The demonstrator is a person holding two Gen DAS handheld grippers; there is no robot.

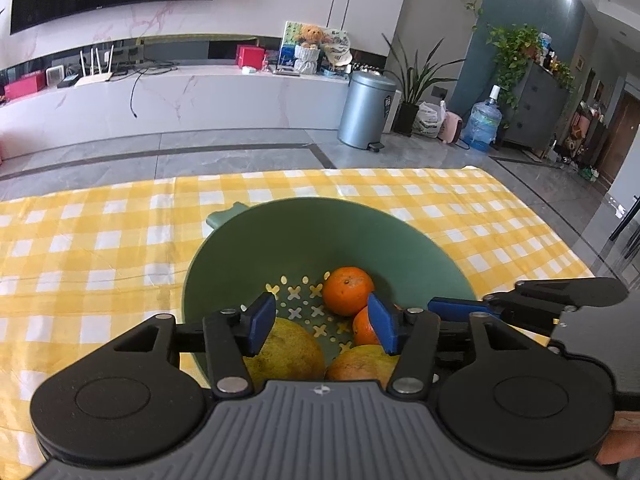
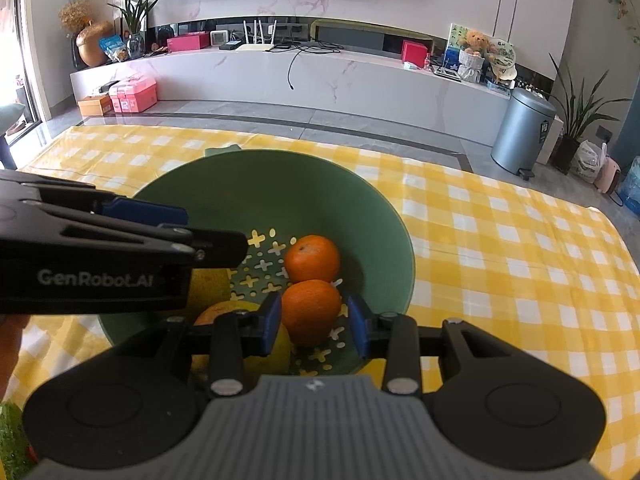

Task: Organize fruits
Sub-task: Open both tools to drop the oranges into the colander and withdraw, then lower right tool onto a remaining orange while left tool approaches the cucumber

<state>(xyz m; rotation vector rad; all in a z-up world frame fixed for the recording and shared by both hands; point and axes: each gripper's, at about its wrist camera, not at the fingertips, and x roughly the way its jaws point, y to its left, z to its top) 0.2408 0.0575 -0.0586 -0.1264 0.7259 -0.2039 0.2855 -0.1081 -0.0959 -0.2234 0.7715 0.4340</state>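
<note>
A green colander bowl [image 1: 248, 256] [image 2: 240, 184] stands on the table. It holds two oranges and two larger yellowish fruits [image 1: 292, 348] [image 1: 360, 362]. My left gripper [image 1: 322, 322] hangs open over the bowl, with nothing between its blue pads. It enters the right wrist view from the left [image 2: 216, 230]. My right gripper [image 2: 316, 324] has its pads a little apart around the near orange [image 2: 310, 312] [image 1: 362, 330]. That orange lies on the bowl floor against the far orange [image 2: 312, 258] [image 1: 347, 290], and a sliver of bowl shows beside the right pad. One of the right gripper's fingers [image 1: 460, 306] reaches in from the right.
A yellow checked cloth [image 1: 100, 240] [image 2: 500, 240] covers the table, whose far edge drops to a grey floor. Something green [image 2: 10, 440] lies at the near left corner. A person's hand [image 2: 10, 344] shows behind the left gripper.
</note>
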